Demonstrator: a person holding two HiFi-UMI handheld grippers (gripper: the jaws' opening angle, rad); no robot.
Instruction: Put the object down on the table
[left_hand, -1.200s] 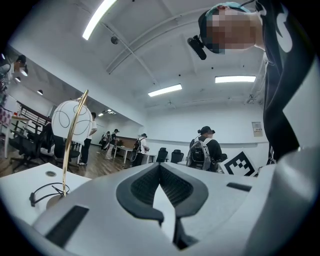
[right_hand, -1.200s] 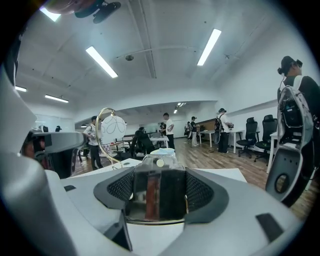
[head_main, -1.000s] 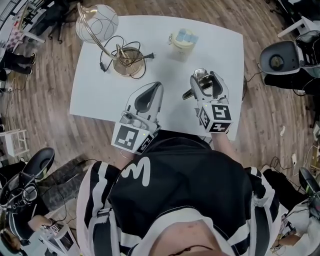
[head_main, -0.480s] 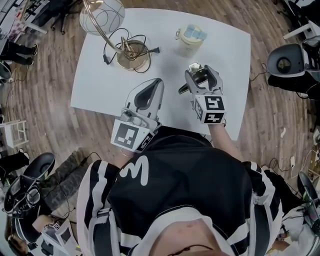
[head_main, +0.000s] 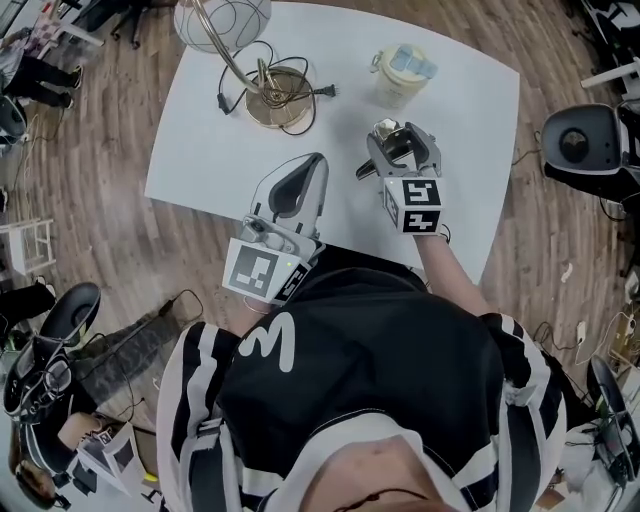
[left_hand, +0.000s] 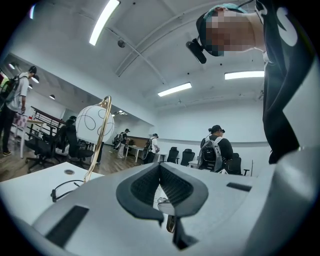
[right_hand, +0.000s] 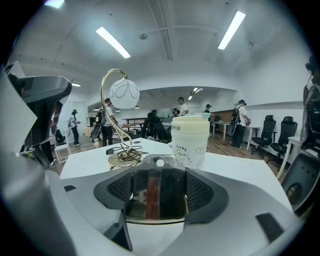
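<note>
The task looks unfinished: the packet (right_hand: 159, 194), a small clear plastic pack with a hang hole at its top and something dark and red inside, is not yet on the desk (head_main: 205, 150) but clamped in the right gripper (head_main: 394, 140). That gripper hangs over the desk's right half, with the packet at about 6 o'clock from the lidded cup (head_main: 402, 72) and a little short of it. The right gripper view shows the jaws closed onto the packet's two side edges, the ribbed pads pressing in from left and right, with the pack upright between them and its top poking out past the tips. Whether its lower edge touches the desk cannot be told from either view; the desk top shows beyond it, which suggests it is held above the surface. What remains, as far as can be judged, is to lower it onto a bare part of the desk, spread the jaws and draw back. Bare white surface lies below and to 9 o'clock of the packet, well apart from the lamp (head_main: 270, 100) and its cord (head_main: 232, 92) at the desk's 11 o'clock. The left gripper (head_main: 302, 178) hangs over the near edge of the desk at about 7 o'clock from the right one; its jaws are pressed together at the tips with nothing gripped between them.
</note>
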